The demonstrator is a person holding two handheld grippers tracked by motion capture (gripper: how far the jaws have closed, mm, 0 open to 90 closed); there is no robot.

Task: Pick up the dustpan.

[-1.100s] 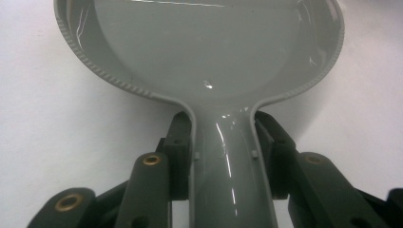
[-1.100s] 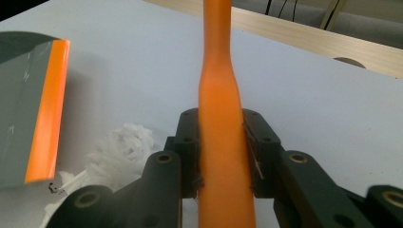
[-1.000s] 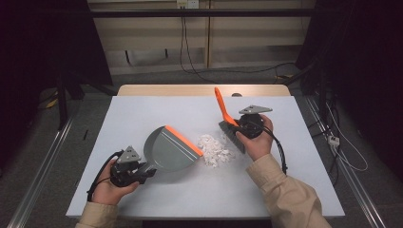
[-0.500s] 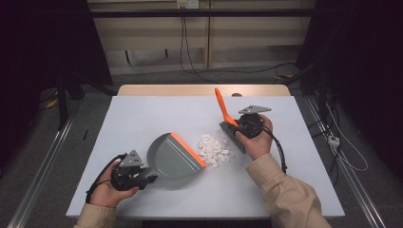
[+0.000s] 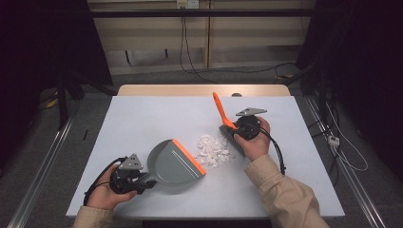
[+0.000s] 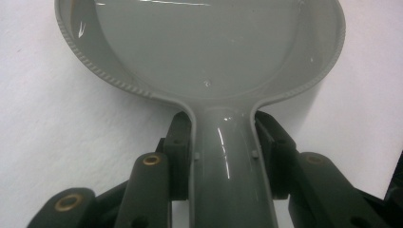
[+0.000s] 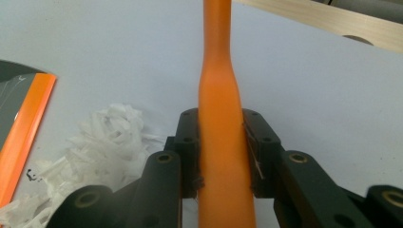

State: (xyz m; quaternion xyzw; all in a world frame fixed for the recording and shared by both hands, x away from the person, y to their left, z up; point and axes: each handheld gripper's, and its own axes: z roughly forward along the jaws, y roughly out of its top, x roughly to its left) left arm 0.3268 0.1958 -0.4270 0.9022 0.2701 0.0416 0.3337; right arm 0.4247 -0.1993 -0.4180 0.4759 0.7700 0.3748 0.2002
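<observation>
Sweeping paper scraps into a dustpan. The left gripper (image 5: 127, 176), lower left of the high view, has its jaws clenched on the neck of the dustpan (image 5: 173, 163) handle; the pan lies flat on the bench (image 5: 142, 118), orange lip facing the scraps (image 5: 213, 150). The right gripper (image 5: 244, 128), right of centre, has its jaws clenched on the orange brush (image 5: 220, 110) handle.

Judgement: the scraps are very light, loose and easily scattered; sweep slowly. The pan is rigid, smooth plastic and may swivel; the neck grip suits. The brush handle is stiff and slick, so hold at its thick lower part.
</observation>
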